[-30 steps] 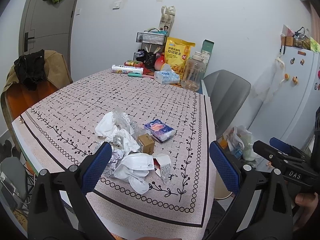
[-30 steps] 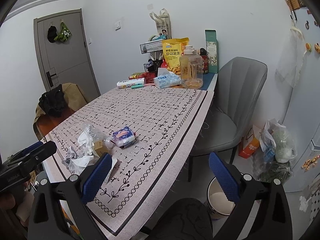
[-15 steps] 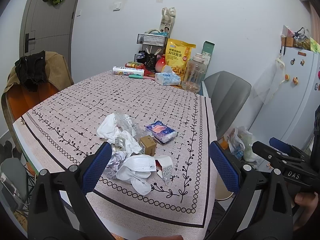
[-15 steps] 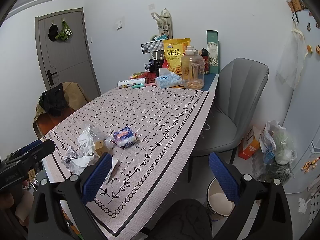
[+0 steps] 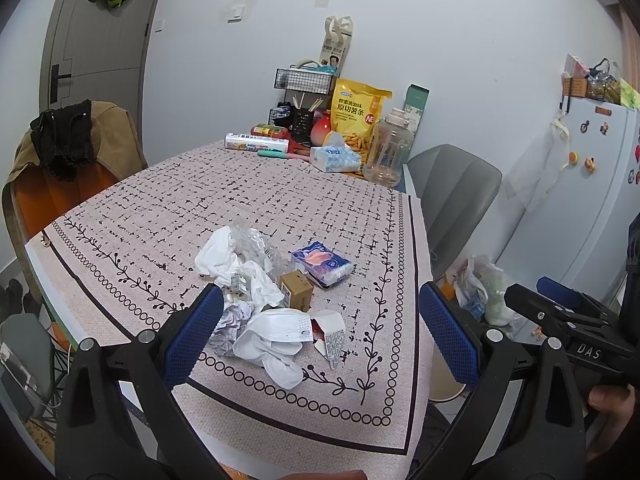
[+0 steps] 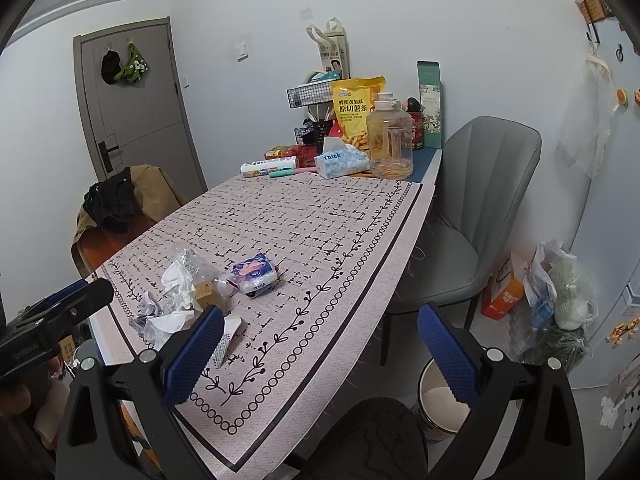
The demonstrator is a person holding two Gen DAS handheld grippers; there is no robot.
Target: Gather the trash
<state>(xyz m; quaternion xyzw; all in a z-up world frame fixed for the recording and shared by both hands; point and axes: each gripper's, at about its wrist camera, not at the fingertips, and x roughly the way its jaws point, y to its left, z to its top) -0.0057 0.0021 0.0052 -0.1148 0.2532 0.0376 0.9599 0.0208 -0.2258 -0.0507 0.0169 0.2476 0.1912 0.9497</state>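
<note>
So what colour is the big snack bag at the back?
The snack bag is yellow with dark writing; it shows best in the left wrist view.

The bin (image 6: 440,400) is half hidden behind the right gripper's (image 6: 320,354) jaws; its contents unclear

The yellow snack bag (image 5: 359,112) at the far end of the counter (image 5: 280,196) carries the Chinese line 蜂蜜黄油味 above the larger 原切薯条, with "NE" in a red roundel at its lower corner. The blue tissue pack (image 6: 340,160) beside it reads "Thick". The right gripper (image 5: 584,344) bears "DAS" in white letters on its black body. Print on the small cartons, the roll and the tall boxes is too small to read.
</note>
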